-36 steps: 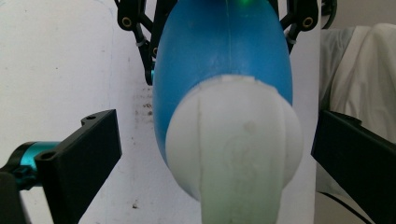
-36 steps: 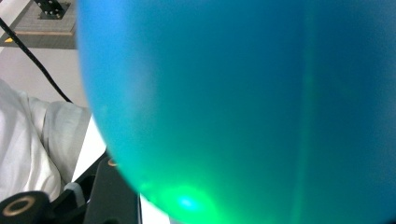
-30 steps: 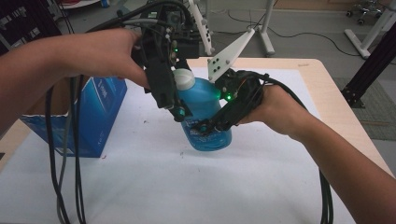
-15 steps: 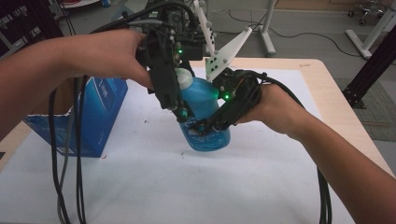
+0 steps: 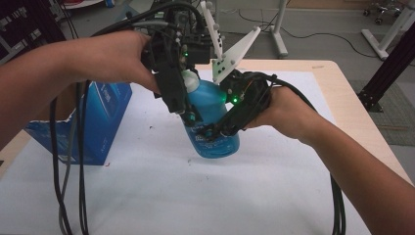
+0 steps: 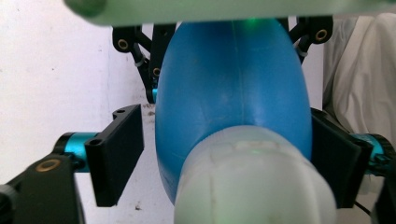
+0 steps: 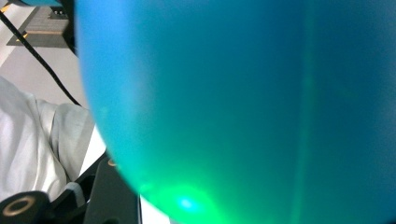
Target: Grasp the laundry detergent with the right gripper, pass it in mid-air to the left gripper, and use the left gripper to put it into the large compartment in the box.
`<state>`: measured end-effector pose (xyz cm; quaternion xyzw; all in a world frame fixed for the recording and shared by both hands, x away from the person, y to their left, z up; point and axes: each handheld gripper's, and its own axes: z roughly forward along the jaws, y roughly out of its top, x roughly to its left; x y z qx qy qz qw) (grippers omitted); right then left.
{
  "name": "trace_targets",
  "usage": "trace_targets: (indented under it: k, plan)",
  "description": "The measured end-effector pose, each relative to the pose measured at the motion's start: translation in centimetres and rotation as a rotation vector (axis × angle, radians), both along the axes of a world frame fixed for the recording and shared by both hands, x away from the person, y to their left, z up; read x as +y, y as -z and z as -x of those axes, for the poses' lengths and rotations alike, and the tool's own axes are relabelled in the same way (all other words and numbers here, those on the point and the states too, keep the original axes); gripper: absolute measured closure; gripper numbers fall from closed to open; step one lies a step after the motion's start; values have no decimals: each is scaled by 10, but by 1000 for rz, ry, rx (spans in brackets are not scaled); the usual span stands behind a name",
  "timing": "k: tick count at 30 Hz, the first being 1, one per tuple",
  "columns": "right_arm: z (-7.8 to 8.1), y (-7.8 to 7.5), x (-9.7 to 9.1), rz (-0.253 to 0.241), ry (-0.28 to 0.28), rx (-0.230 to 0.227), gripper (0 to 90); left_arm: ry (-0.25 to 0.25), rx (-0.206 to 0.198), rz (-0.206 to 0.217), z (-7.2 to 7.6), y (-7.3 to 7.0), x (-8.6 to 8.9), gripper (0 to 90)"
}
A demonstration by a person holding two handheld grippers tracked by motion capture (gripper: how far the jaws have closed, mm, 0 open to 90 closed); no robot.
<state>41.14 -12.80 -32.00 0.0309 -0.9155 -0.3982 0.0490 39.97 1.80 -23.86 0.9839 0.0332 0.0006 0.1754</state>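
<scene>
Blue translucent plastic bottle [image 5: 215, 120] with its white cap [image 6: 254, 179] is standing tilted on the desk [image 5: 274, 196], clamped by my right claw [image 5: 215, 133], while my left claw [image 6: 224, 154] is closing around the neck, one pad not yet touching, risking slipping.

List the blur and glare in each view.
High view: sharp, evenly lit; green lamp glow on the right gripper. Left gripper view: white cap and top edge out of focus. Right gripper view: blue bottle too close, a soft blur with a green glare spot.
</scene>
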Motion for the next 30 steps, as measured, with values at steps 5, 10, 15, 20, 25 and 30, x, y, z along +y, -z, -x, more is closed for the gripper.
trace_targets:
  k: [5,10,15,20,25,30]
  plan:
    - [0,0,0,2,0,8,455,10,3,-7,0,1,0,241]
    - [0,1,1,5,-1,10,455,18,8,0,0,0,1,294]
    - [-1,2,0,7,0,10,455,26,9,11,0,-1,1,371]
    - [-1,2,1,7,-4,7,455,29,16,4,0,-1,1,371]
    - [0,2,2,12,-7,17,455,35,11,-1,0,0,1,372]
    - [0,3,2,11,-11,16,453,33,14,2,0,-1,1,374]
